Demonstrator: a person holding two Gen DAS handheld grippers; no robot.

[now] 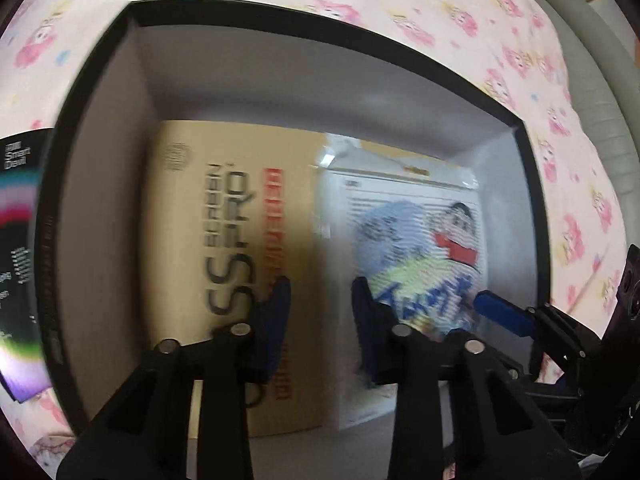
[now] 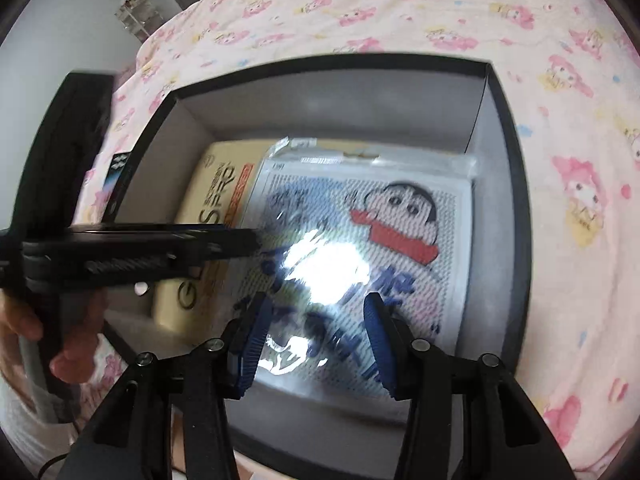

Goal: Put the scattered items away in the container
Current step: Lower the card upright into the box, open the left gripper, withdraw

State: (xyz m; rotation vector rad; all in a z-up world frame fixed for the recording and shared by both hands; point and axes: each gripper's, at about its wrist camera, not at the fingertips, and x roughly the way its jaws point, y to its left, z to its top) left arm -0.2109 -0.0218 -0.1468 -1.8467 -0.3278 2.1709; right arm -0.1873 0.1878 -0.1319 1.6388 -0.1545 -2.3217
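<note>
Inside black box (image 2: 516, 184) on pink cartoon sheet (image 2: 580, 160) | tan carton (image 1: 232, 240) reads "SCREEN PRO" | bagged cartoon-boy pack (image 2: 372, 248) overlaps it | left gripper (image 1: 320, 300) jaws apart, empty | right gripper (image 2: 316, 320) spread, nothing pinched.

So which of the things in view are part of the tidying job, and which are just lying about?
Job:
black box, the container
tan carton, inside it
bagged cartoon packet, inside, overlapping the carton
black colourful package, outside the box, probably next

Lying about:
pink patterned bedsheet
shelf by the far wall
</note>
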